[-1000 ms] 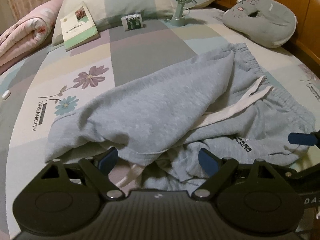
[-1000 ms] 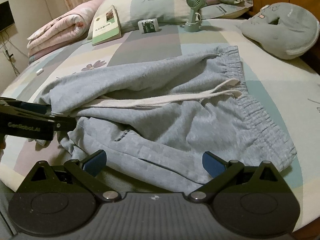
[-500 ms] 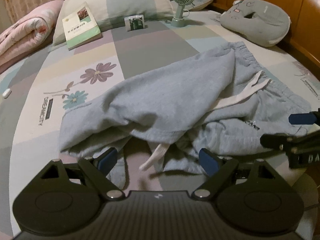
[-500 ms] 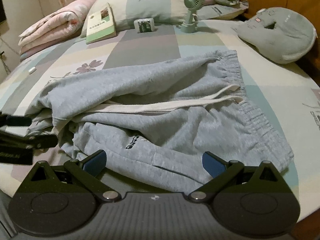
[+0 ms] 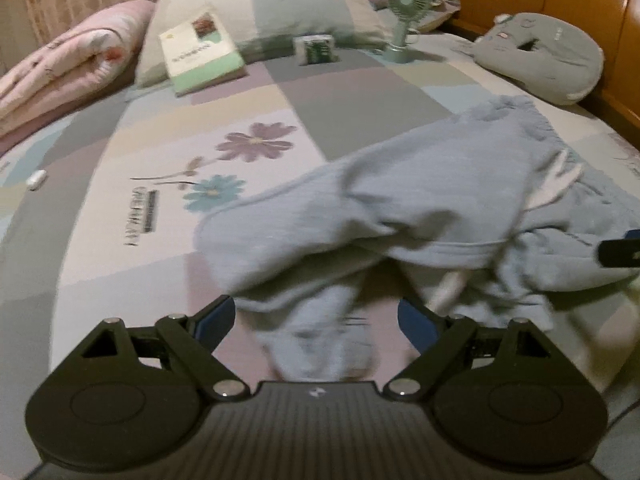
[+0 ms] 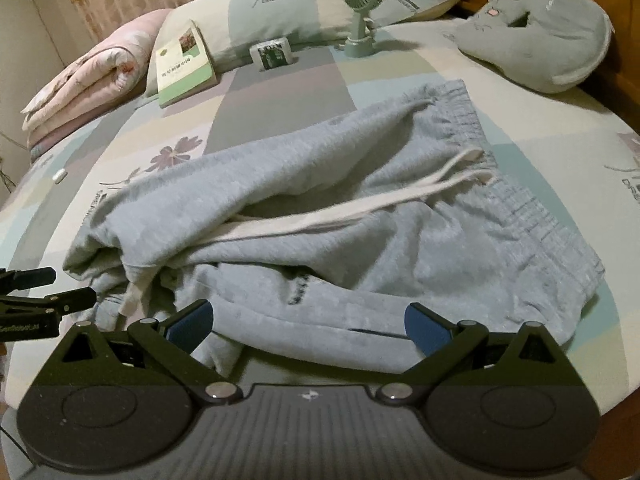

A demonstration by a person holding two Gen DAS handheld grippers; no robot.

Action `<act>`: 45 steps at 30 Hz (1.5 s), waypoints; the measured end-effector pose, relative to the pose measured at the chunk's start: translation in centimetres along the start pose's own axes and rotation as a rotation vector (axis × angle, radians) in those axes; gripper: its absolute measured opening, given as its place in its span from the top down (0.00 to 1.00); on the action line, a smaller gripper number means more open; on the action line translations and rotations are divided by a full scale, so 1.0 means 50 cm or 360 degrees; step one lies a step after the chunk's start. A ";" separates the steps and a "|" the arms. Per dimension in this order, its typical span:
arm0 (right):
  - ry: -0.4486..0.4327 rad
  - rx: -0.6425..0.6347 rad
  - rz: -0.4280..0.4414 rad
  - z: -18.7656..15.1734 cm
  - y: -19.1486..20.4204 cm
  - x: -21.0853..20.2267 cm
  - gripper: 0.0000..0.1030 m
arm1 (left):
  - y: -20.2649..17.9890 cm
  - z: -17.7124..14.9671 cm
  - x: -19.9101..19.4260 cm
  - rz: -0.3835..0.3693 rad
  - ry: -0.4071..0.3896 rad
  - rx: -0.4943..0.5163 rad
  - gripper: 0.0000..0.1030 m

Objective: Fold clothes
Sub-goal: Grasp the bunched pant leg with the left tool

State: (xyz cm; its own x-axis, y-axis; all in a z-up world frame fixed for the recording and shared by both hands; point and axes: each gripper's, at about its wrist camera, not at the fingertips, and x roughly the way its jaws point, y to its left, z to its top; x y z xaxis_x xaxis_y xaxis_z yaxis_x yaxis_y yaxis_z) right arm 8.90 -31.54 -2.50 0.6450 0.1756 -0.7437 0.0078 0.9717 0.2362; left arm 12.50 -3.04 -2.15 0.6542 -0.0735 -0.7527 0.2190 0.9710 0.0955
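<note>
On the "DREAMCITY" bedsheet (image 6: 256, 92), grey sweatpants (image 6: 320, 208) lie before both released tools, left (image 5: 316, 318) and right (image 6: 308, 318).

Bed (image 6: 520, 128): wearing a patchwork sheet with printed flowers.
Grey sweatpants (image 6: 320, 208): lying crumpled near the front edge.
Far end: pillow (image 6: 280, 12) propping a book (image 6: 182, 66); small box (image 6: 272, 54), hand fan (image 6: 360, 12) standing upright.
Left: pink quilt (image 6: 88, 80) lying folded.
Right: grey cushion (image 6: 540, 32) resting.

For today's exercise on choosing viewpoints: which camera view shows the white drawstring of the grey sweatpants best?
The right wrist view: the white drawstring runs sharp and nearly whole across the grey sweatpants. The left wrist view is motion-blurred and shows only short pieces of it.
</note>
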 end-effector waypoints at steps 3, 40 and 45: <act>-0.0031 -0.0029 0.0013 0.002 0.025 -0.004 0.00 | 0.043 -0.001 0.010 0.0052 -0.0022 0.0003 0.14; 0.0037 -0.0212 0.0035 -0.037 0.128 0.019 0.00 | 0.167 0.172 0.205 0.0195 -0.0066 0.0224 0.12; 0.0025 -0.0169 0.0040 -0.033 0.116 0.023 0.00 | 0.189 0.236 0.208 0.0322 -0.0138 0.0270 0.12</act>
State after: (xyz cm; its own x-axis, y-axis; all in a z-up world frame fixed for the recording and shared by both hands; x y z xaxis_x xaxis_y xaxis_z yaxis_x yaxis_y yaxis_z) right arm 8.41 -25.41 -3.03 0.6321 0.2015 -0.7482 -0.0896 0.9781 0.1878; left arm 29.92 2.67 -1.39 0.7547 0.0920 -0.6495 0.1909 0.9165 0.3516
